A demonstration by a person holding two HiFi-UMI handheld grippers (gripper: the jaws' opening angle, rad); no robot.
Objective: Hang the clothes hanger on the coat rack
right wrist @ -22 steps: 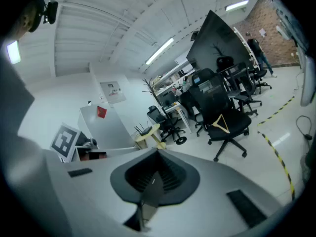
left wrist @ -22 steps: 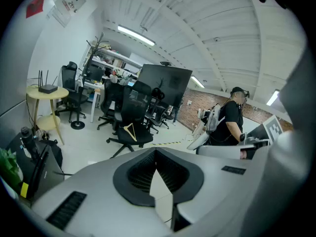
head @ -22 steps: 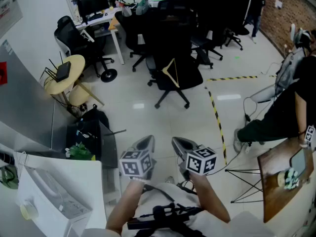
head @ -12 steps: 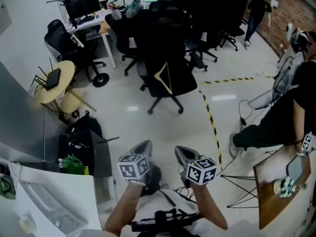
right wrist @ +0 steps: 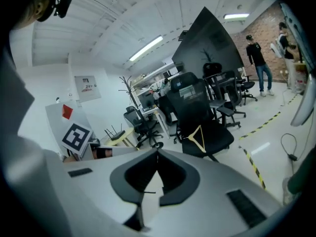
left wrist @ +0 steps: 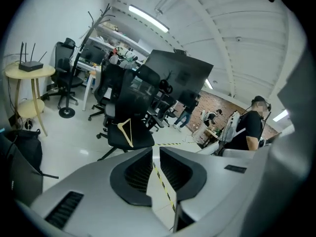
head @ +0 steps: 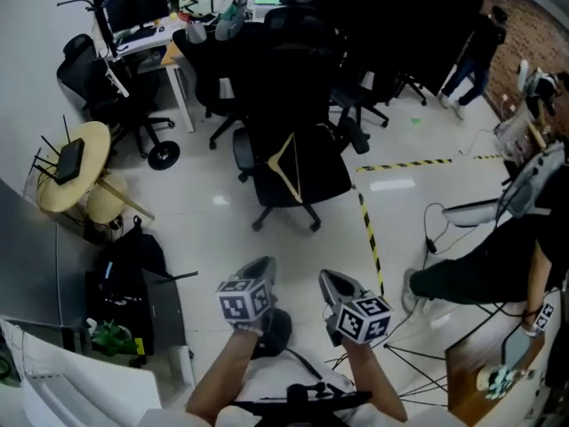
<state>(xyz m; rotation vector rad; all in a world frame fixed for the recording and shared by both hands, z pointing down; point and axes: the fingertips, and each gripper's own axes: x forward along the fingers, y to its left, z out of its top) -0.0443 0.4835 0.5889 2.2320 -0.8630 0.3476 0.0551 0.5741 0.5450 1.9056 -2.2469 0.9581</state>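
On the black office chair (head: 324, 174) lay the wooden clothes hanger (head: 285, 164); nearer, the left hand-held gripper (head: 259, 267) stood slightly spread, empty, the right hand-held gripper (head: 335, 283) pressed together.

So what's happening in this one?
A person holds two empty grippers: the left gripper slightly open, the right gripper shut. Both point toward a wooden hanger lying on a black office chair ahead. The coat rack stands further off to the left. Nothing is picked up yet.
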